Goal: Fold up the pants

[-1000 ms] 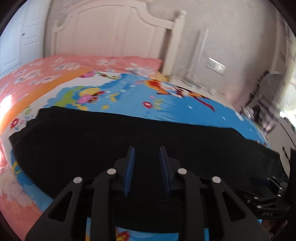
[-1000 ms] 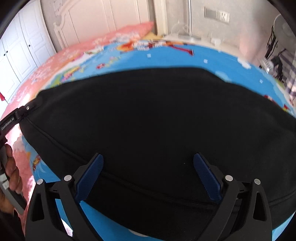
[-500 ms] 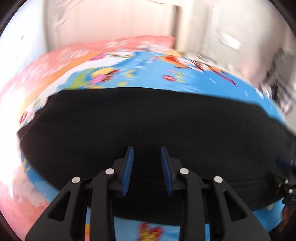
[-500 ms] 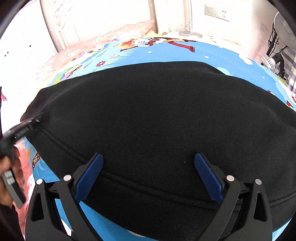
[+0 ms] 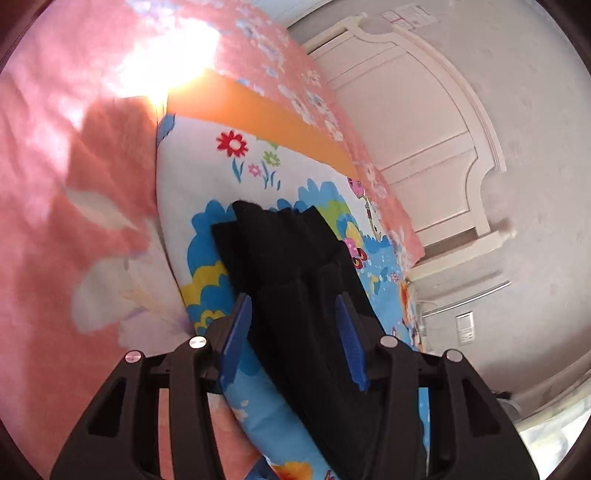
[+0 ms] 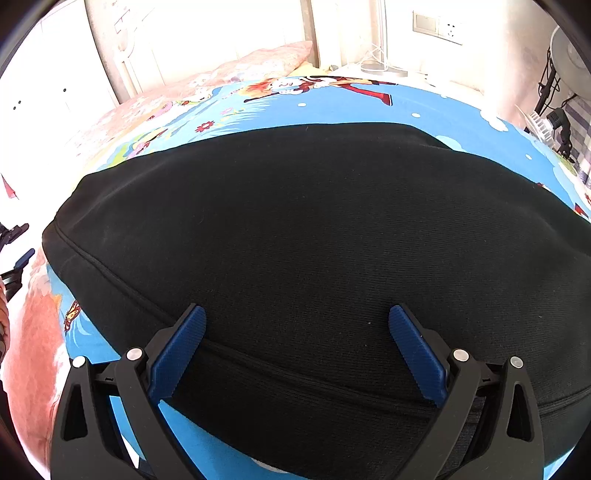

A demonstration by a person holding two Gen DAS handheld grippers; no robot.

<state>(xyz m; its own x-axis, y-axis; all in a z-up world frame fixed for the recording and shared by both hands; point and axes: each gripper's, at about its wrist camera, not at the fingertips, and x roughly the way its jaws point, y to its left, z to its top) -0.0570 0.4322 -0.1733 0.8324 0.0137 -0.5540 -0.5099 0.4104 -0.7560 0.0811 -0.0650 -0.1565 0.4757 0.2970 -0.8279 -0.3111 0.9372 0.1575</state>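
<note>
Black pants (image 6: 314, 240) lie flat on a bed with a colourful cartoon sheet (image 6: 424, 107). In the left wrist view the pants' narrow end (image 5: 288, 258) runs away from me, with its cuff at the far end. My left gripper (image 5: 295, 317) is open, its blue pads on either side of the pants near that end. My right gripper (image 6: 295, 325) is open wide and hovers over the near hem of the pants, holding nothing. The left gripper's tip (image 6: 22, 258) shows at the left edge of the right wrist view.
A pink floral blanket (image 5: 55, 166) covers the bed's left side. A white headboard (image 5: 424, 129) stands behind. A pink pillow (image 6: 266, 62), a wall socket (image 6: 439, 24) and a fan (image 6: 569, 48) are at the back.
My left gripper has swung to the left end of the pants, turned to look along them, and opened wider. My right gripper has barely moved and stays open.
</note>
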